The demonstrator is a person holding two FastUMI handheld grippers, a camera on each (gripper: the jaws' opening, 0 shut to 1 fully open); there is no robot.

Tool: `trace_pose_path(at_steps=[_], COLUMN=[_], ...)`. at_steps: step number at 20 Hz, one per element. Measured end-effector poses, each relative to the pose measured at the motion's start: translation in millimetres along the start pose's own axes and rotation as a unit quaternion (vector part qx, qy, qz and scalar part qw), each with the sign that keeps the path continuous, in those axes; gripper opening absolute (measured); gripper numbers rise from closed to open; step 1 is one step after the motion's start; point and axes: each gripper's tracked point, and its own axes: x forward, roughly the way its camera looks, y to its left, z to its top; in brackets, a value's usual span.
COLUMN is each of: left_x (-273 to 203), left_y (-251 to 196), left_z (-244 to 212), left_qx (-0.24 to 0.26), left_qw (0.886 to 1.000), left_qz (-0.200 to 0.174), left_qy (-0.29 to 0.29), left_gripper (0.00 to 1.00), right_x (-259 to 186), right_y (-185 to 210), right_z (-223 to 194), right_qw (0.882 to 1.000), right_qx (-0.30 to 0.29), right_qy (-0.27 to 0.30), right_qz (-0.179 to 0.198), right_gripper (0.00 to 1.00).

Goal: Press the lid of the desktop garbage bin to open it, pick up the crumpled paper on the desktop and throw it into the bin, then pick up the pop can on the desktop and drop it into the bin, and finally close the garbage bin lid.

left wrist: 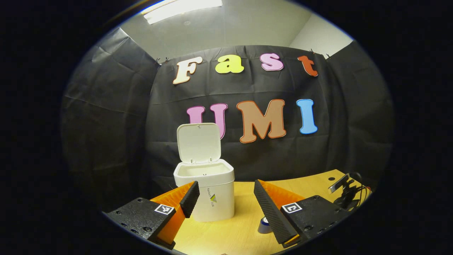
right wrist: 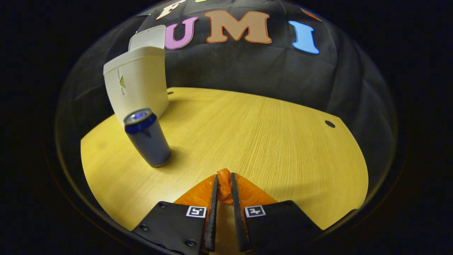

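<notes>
1. On the wooden desktop (right wrist: 269, 134), in the right gripper view, the white garbage bin (right wrist: 138, 86) stands at far left with its lid (right wrist: 147, 37) raised upright behind it.
2. The pop can (right wrist: 148, 138) stands upright just in front of the bin, left of and well beyond the right gripper (right wrist: 223, 186).
3. The right gripper's fingers are nearly together, pinching an orange crumpled paper (right wrist: 224, 185) at their tips, low over bare desktop.
4. In the left gripper view, the left gripper (left wrist: 223, 194) is spread wide, holding nothing.
5. The bin (left wrist: 207, 193) stands ahead between the fingers, nearer the left one, its mouth exposed.
6. The can's top (left wrist: 264, 224) peeks beside the right finger.
7. A clamp with cables (left wrist: 345, 191) sits at the desktop's far right edge.
</notes>
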Motion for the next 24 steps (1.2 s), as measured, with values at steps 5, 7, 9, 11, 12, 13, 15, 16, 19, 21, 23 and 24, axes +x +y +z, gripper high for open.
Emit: trace_pose_path(at_steps=[5,7,9,11,12,13,15,16,19,21,23,24], left_x=[7.0,8.2,9.3,9.2,9.5,9.2,8.4,8.6,7.2,6.4,6.0,6.0], left_y=[-10.7,-13.7,-14.3,-11.7,-9.3,-5.3,1.9,6.1,19.2,28.1,37.6,42.9], left_z=[-1.6,-0.1,-0.7,-1.0,-0.1,-0.4,-2.8,-3.8,-8.3,-11.5,-15.1,-16.1], left_qx=[-0.010,-0.014,-0.015,-0.018,-0.021,-0.022,-0.025,-0.027,-0.029,-0.030,-0.031,-0.031], left_qw=[1.000,1.000,0.999,0.999,0.999,0.999,0.999,0.999,0.999,0.999,0.999,0.999], left_qz=[-0.020,-0.028,-0.035,-0.038,-0.039,-0.038,-0.036,-0.034,-0.031,-0.029,-0.027,-0.025], left_qy=[0.000,-0.003,-0.003,-0.003,-0.004,-0.004,-0.003,-0.002,0.001,0.003,0.007,0.008], left_gripper=[0.94,0.94,0.94,0.94,0.94,0.94,0.94,0.94,0.97,0.94,0.94,0.95], right_x=[-50.3,-70.9,-93.9,-110.0,-116.3,-120.5,-125.9,-125.7,-117.5,-109.5,-97.5,-91.6], right_y=[25.0,38.2,53.3,70.7,78.4,87.5,107.5,116.7,147.2,166.9,189.2,199.2], right_z=[99.6,141.8,178.9,215.9,230.3,242.7,268.0,280.5,310.5,326.3,343.0,348.4], right_qw=[0.993,0.988,0.980,0.970,0.966,0.962,0.955,0.952,0.944,0.941,0.938,0.937], right_qx=[0.028,0.020,0.002,-0.018,-0.024,-0.031,-0.045,-0.054,-0.073,-0.081,-0.091,-0.095], right_qy=[-0.104,-0.145,-0.185,-0.227,-0.241,-0.251,-0.272,-0.279,-0.293,-0.296,-0.297,-0.297], right_qz=[0.041,0.055,0.069,0.085,0.091,0.098,0.111,0.116,0.133,0.144,0.153,0.156], right_gripper=[0.24,0.24,0.24,0.25,0.24,0.24,0.24,0.24,0.24,0.24,0.24,0.24])
